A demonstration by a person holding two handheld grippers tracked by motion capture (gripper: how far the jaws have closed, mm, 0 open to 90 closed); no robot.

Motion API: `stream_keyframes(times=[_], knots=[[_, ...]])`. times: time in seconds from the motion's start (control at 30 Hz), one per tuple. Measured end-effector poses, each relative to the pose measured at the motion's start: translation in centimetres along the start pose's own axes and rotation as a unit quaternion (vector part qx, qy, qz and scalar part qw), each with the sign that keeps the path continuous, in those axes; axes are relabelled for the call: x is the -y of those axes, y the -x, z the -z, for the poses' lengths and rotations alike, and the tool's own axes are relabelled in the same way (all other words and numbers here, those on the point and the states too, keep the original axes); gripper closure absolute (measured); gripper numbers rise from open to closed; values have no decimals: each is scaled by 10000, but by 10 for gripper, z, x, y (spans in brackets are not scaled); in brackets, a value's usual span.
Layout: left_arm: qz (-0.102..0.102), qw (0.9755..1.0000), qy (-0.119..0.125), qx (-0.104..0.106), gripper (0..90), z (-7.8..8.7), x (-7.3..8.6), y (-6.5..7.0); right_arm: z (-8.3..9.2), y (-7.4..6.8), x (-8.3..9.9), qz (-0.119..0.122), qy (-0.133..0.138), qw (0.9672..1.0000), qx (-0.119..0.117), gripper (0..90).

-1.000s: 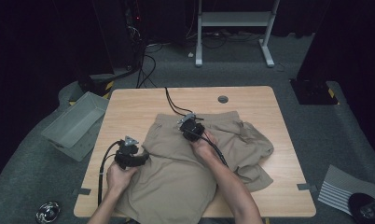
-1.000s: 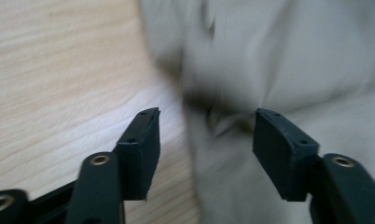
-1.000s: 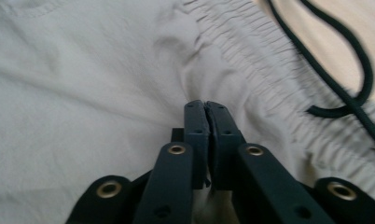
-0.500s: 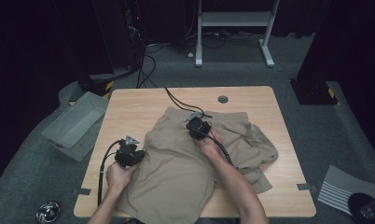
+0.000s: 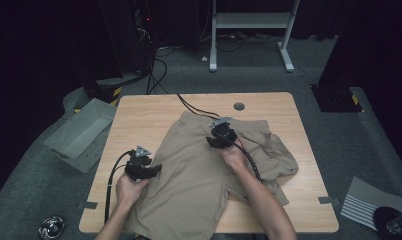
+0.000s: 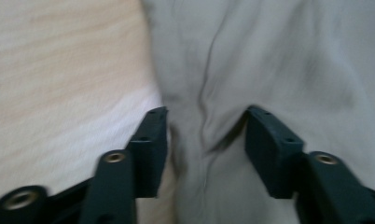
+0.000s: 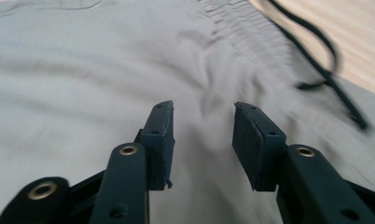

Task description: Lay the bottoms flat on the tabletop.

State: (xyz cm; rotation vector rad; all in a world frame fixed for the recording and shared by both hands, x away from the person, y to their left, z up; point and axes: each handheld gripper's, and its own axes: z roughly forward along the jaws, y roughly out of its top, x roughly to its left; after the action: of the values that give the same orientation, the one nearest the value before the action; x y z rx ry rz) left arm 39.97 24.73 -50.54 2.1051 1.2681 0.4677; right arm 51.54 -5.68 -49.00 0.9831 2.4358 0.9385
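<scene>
Shorts (image 5: pixel 199 170) flattened on worktop (image 5: pixel 139 120); left gripper (image 6: pixel 202 135) and right gripper (image 7: pixel 202 135) have just been opening, both released, cloth unpinched; next: re-grip an edge for folding.

Tan shorts (image 5: pixel 204 170) cover the middle and near part of the tabletop (image 5: pixel 139 125), leaving bare wood open along the far edge and down the left side of the shorts, and a narrower strip to their right. A black cable (image 5: pixel 191 106) crosses the far strip from the shorts' waistband. A round grommet (image 5: pixel 239 106) sits flush beyond the shorts. Off the tabletop, left of the shorts, a grey bin (image 5: pixel 79 132) stands on the floor.
</scene>
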Motion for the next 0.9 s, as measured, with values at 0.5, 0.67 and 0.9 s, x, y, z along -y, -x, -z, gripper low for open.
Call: stream_keyframes(times=[0.5, 0.67, 0.9], knots=[[33, 9996, -69, -280, 505, -31, -20, 8, 0, 4, 28, 235, -487, 9984, 158, 878], [344, 9977, -174, -549, 488, -26, -18, -6, -17, 3, 10, 145, -455, 9988, -92, 845], [57, 9998, 98, -160, 404, -25, -20, 9, 22, -9, 11, 174, -87, 9995, -250, 576]])
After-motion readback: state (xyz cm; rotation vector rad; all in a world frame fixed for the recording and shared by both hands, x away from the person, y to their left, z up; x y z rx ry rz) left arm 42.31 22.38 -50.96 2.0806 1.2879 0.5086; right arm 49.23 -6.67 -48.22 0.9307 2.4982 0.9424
